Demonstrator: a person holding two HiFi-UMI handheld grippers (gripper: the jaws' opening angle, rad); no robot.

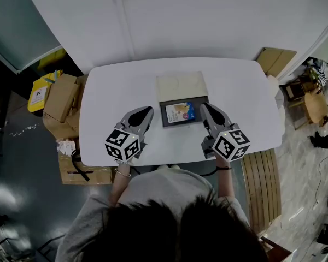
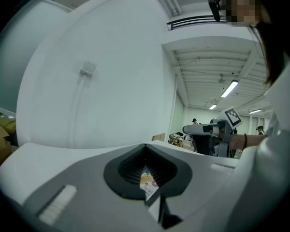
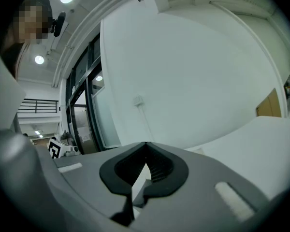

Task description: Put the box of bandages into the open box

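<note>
Your two claws rest on the white bench (image 1: 106,91), one at each side of the single open box (image 1: 163,115). Left claw (image 1: 148,112) and right claw (image 1: 203,107) are both closed on nothing. The one box of bandages (image 1: 180,111) lies flat inside the open box.

From the left claw (image 2: 145,148), the box of bandages (image 2: 148,182) shows only as a thin printed strip through the gap under the meeting jaw tips, its lettering too small to read. From the right claw (image 3: 145,146), the same gap shows just a pale sliver (image 3: 140,182) that cannot be identified. In the head view the bench (image 1: 115,86) hides part of the cardboard boxes (image 1: 63,100) at its left, and the bottom edge cuts off the person's head (image 1: 175,233)
</note>
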